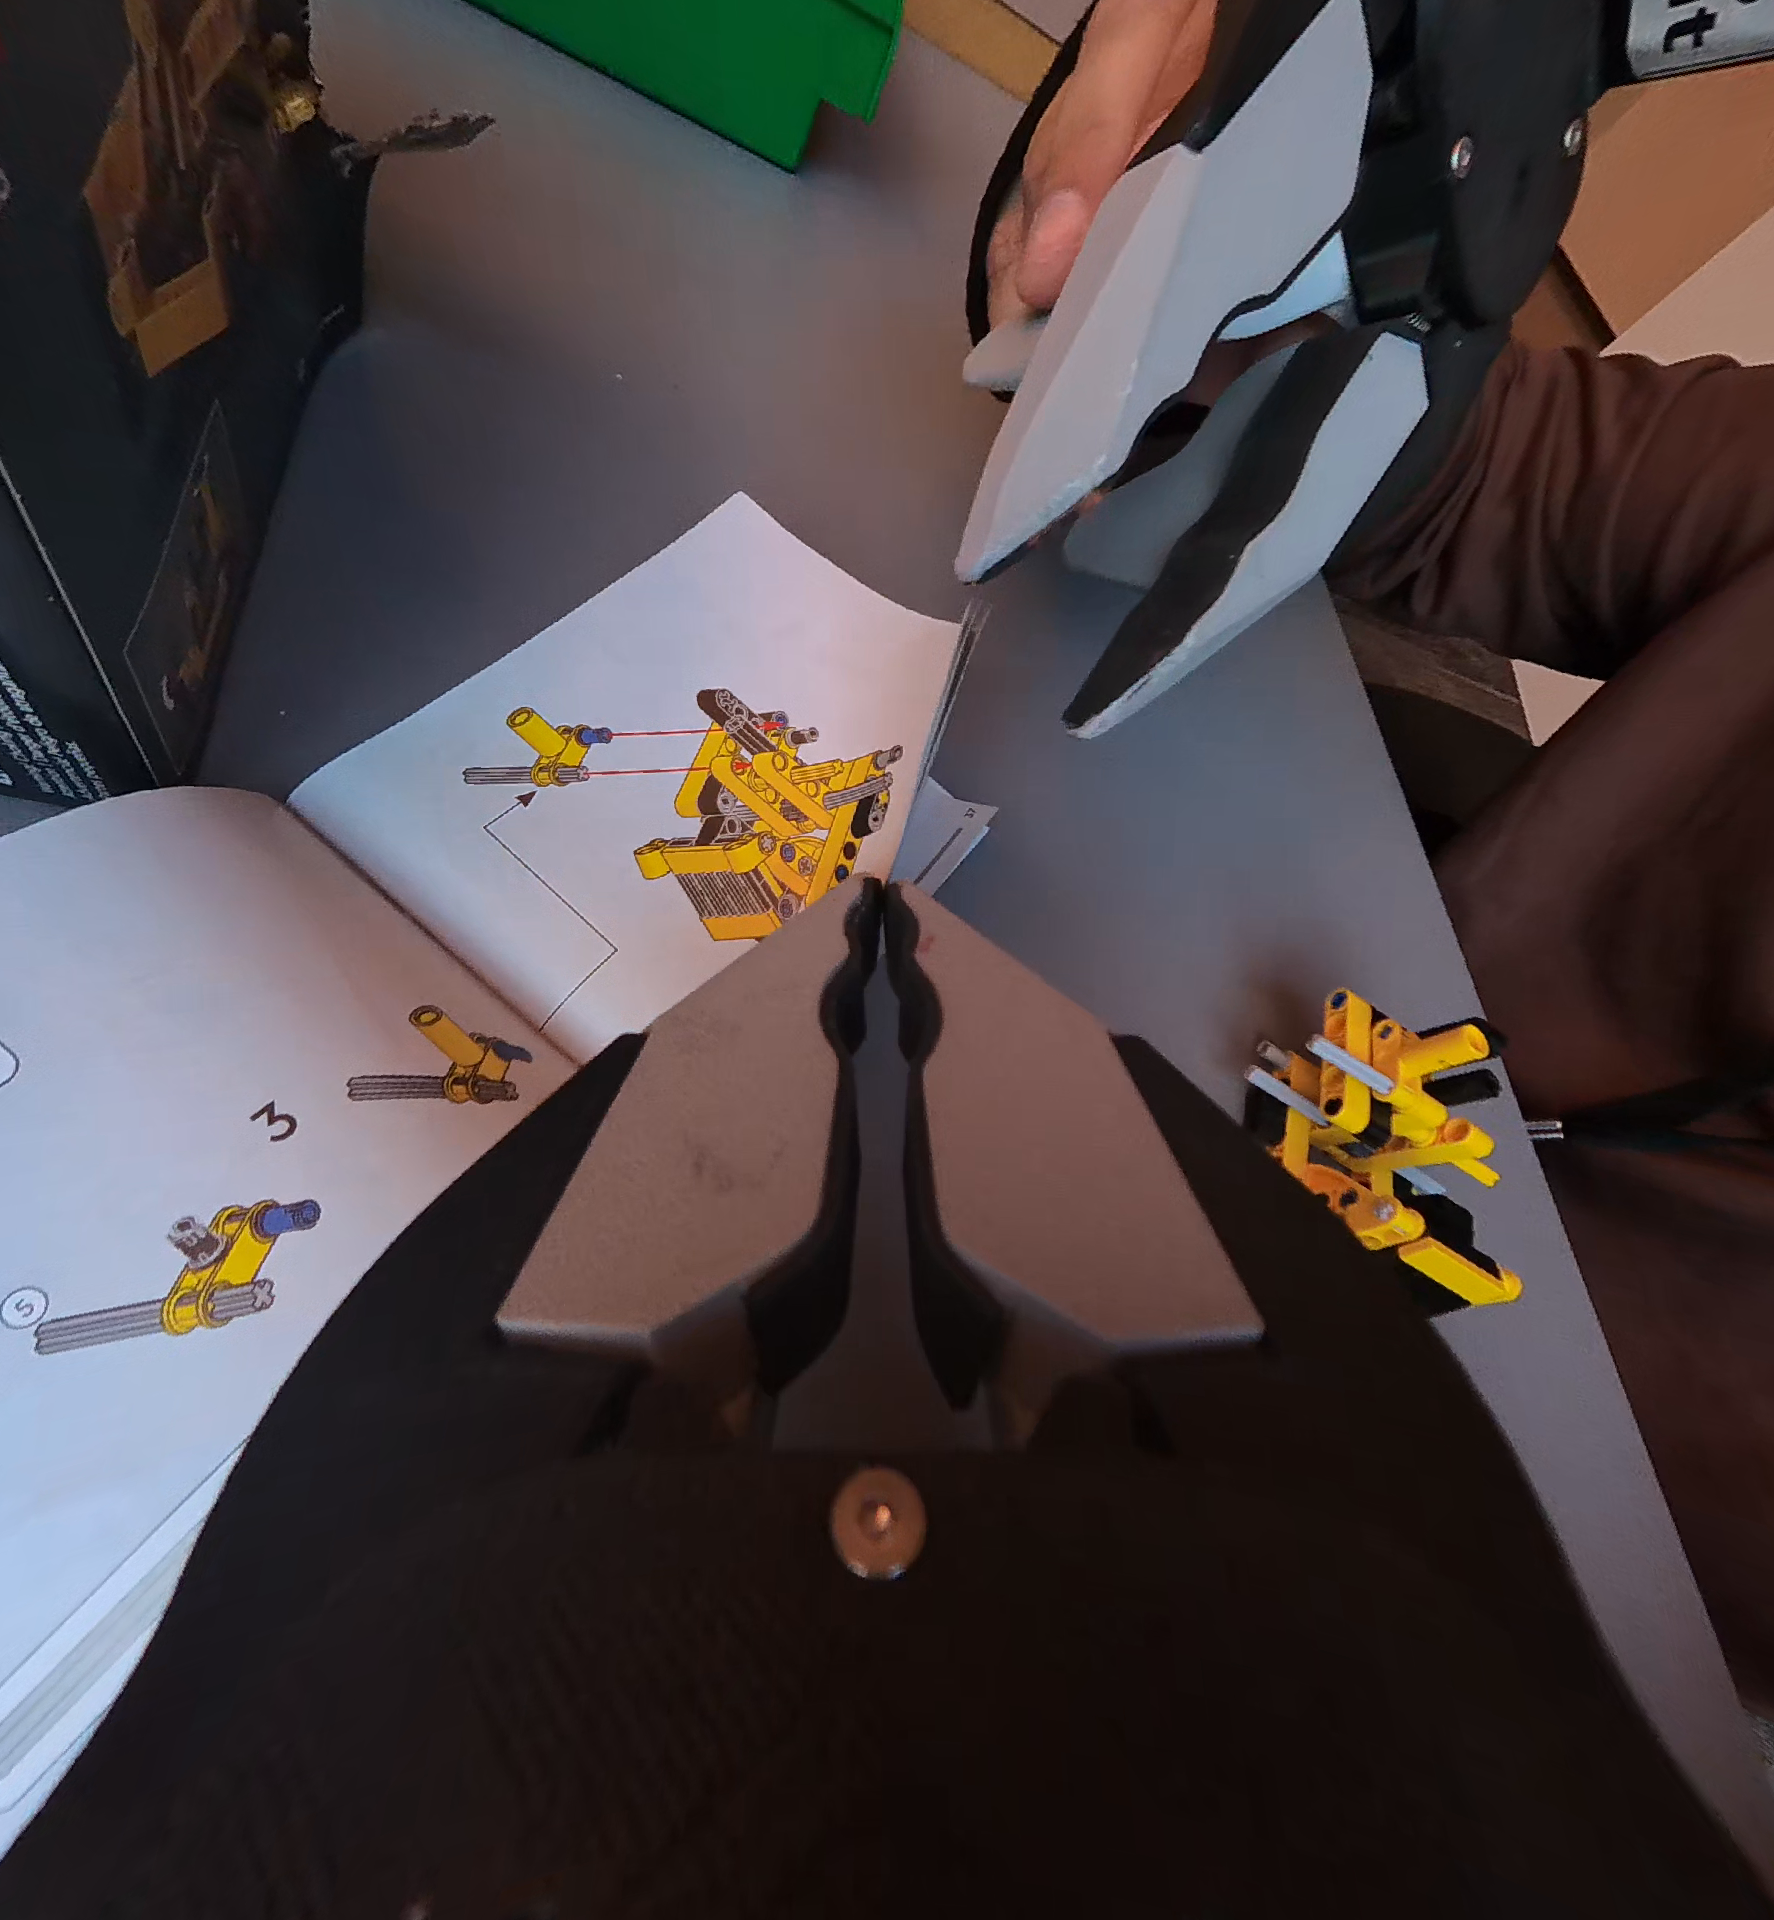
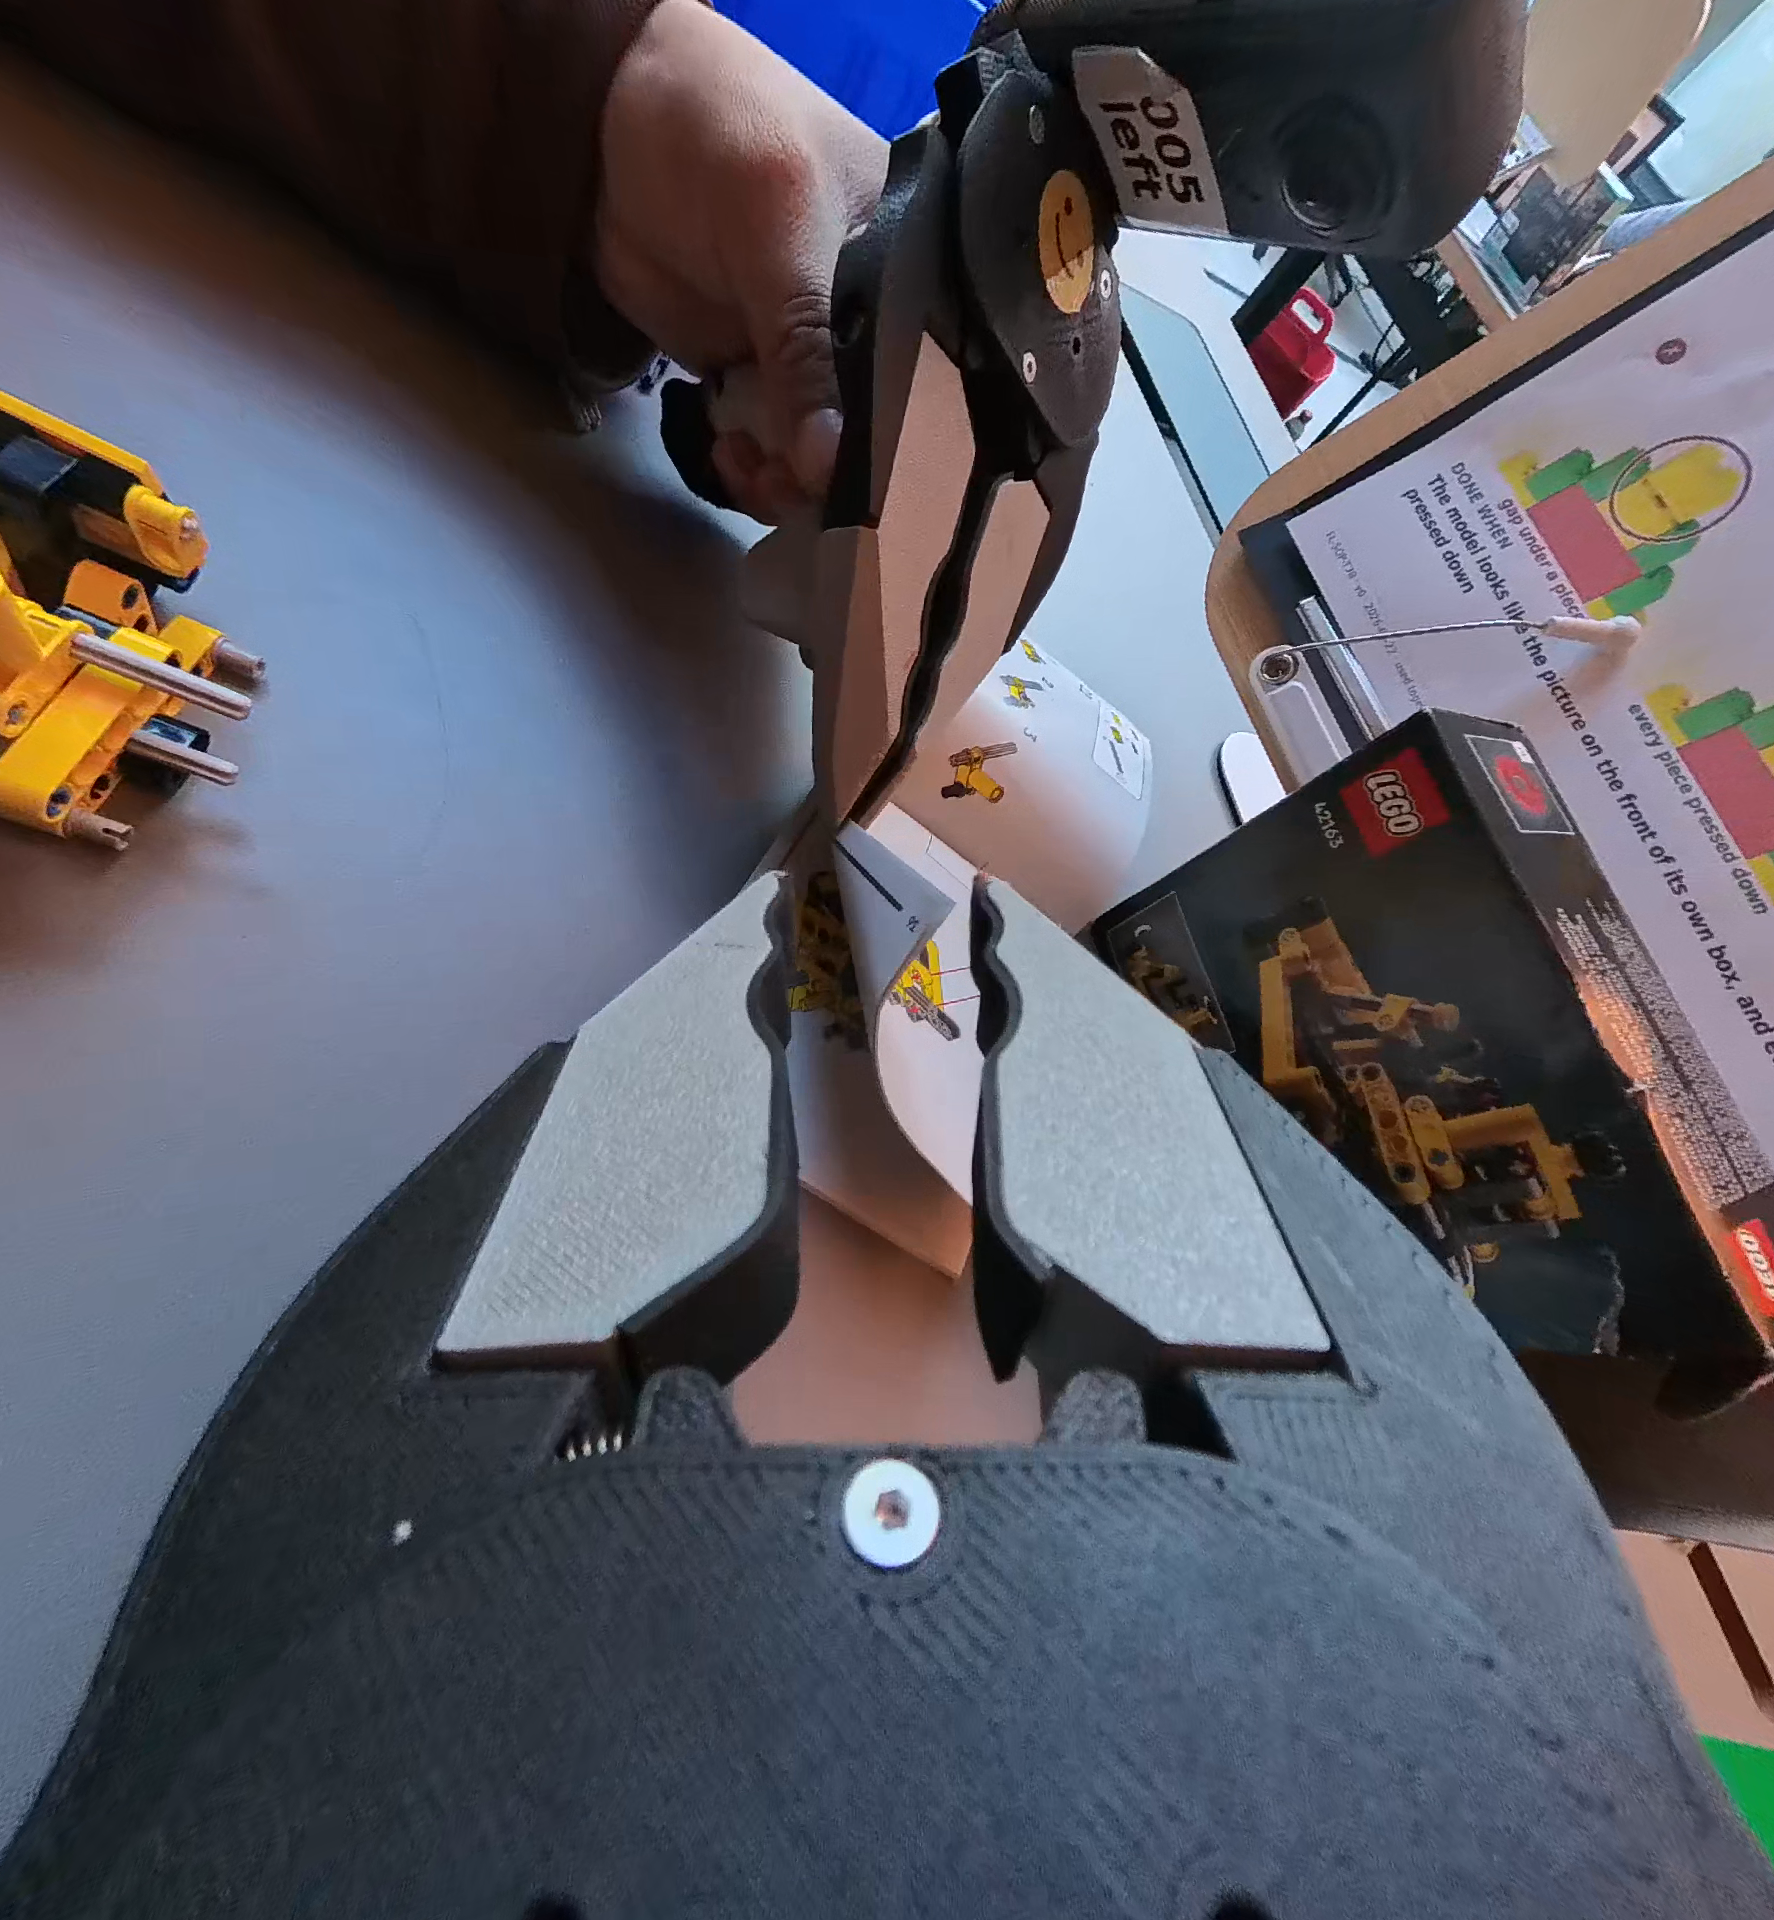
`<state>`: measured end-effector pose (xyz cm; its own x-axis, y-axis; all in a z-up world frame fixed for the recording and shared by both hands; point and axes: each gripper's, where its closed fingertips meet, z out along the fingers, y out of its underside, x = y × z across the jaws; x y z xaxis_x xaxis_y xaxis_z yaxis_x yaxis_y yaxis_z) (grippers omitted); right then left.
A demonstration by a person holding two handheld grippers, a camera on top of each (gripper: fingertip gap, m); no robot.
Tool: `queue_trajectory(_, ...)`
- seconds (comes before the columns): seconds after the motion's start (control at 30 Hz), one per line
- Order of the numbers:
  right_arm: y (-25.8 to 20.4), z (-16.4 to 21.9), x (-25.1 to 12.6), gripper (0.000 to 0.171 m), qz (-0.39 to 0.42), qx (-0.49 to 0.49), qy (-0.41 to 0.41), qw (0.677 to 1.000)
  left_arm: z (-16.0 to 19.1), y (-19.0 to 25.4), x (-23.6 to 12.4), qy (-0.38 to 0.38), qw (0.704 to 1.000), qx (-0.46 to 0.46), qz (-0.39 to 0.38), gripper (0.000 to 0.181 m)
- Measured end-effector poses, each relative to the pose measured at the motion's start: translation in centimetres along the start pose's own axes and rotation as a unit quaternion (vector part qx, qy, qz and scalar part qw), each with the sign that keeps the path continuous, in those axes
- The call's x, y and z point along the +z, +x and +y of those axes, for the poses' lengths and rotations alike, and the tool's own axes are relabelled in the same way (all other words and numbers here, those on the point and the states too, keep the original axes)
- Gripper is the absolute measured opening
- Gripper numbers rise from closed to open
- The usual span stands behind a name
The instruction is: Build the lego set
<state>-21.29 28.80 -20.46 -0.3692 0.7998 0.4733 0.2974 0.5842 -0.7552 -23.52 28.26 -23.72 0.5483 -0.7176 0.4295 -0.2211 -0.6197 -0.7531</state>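
The left gripper (image 1: 881, 894) has its fingers pressed together at the outer edge of the open instruction booklet (image 1: 343, 935). In the right wrist view those tips meet on the corner of a page that stands lifted and curled, so they look to be pinching that page, probably to turn it or hold it in place, though from the left wrist view alone I cannot be sure paper lies between them.

The right gripper (image 2: 878, 904) has its fingers apart, one on each side of the curled page edge (image 2: 893, 1039), and touches nothing that I can make out. It seems placed to take the page over from the other gripper, or to flatten it.

The half-built yellow and black lego model (image 1: 1382, 1143) stands by itself on the grey counter (image 1: 602, 364), to the right of the left gripper and well apart from both sets of fingers. It was most likely set aside there so that both tools are free for the booklet. Grey axles stick out of its side.

The dark lego box (image 2: 1434, 1018) lies beyond the booklet, its torn end open. A clipboard (image 2: 1267, 582) with a printed sheet leans behind it, and a green bin (image 1: 737, 62) sits at the far edge
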Motion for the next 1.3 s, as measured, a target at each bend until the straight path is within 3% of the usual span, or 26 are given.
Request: queue_trajectory(1.3, -0.6, 1.5, 0.4, 0.021, 0.000, -0.044, -0.043, 0.998, 0.0, -0.3, -0.4, -0.001, 1.000, 0.005, -0.010, 0.000)
